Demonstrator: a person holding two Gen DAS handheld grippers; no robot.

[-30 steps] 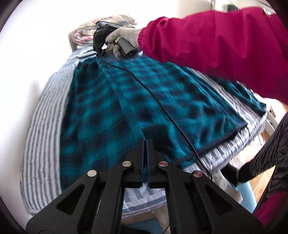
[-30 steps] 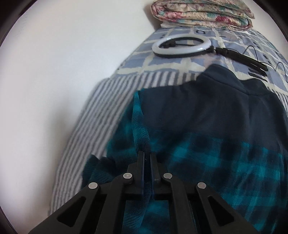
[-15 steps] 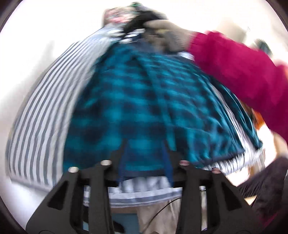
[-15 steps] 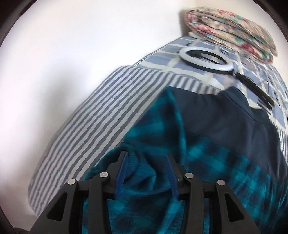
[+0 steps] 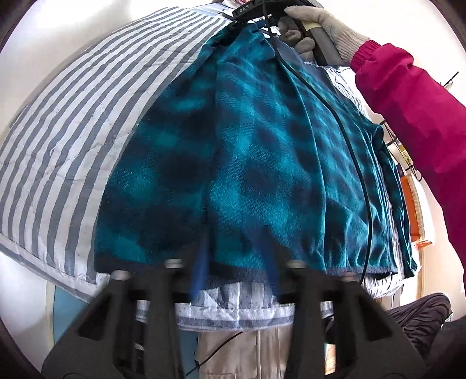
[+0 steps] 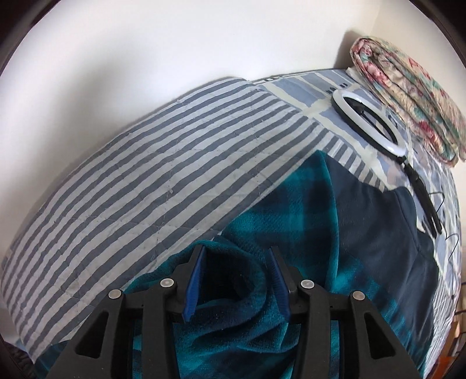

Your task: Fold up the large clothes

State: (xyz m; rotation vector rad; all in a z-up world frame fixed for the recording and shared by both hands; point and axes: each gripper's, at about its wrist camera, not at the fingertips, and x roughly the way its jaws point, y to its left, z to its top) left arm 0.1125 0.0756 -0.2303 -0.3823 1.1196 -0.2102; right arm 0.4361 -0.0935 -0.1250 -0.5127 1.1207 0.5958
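At the bed's near edge, left wrist view: the left tongs (image 5: 236, 262), blurred, have just been closing over the teal plaid fleece jacket's (image 5: 247, 151) hem, apparently not yet clamped; they may close on the striped quilt (image 5: 72, 122) beneath. In the right wrist view the right tongs (image 6: 237, 275) stand apart astride a raised fold of jacket, unclamped, so that fold could slump.

Teal-and-navy plaid fleece garment (image 5: 262, 163), navy-yoked, spread wrinkled across striped bedcover (image 5: 72, 140), sleeve end bunched.

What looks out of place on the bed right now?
A black cable trails from the gloved hand across the plaid garment to its hem, where a fold could trap it. A ring light lies on the bedding just beyond the garment's dark collar end. Nothing looks damaged.
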